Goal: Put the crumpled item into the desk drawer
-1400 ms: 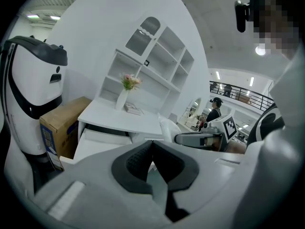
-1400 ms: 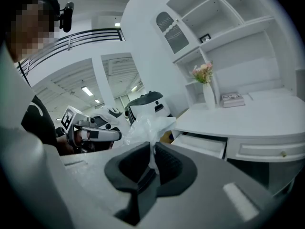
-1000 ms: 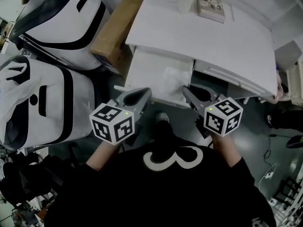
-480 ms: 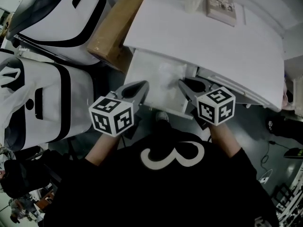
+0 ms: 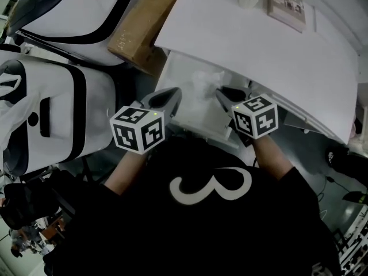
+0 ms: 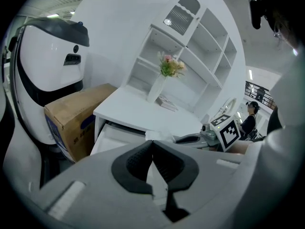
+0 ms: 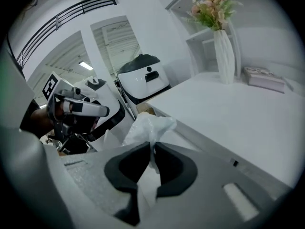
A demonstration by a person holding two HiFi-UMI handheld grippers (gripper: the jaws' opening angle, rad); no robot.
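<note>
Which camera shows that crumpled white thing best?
Right gripper view: the crumpled item sits close up, pinched in the jaws. Head view shows it small above the drawer; left gripper view, just a sliver.

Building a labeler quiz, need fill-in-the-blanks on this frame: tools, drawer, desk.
1. The right tool pinches the crumpled item over the ___ drawer.
2. The left tool is shut and holds ___.
3. On the desk, the flowers stand in a white ___.
Missing words: open; nothing; vase.
</note>
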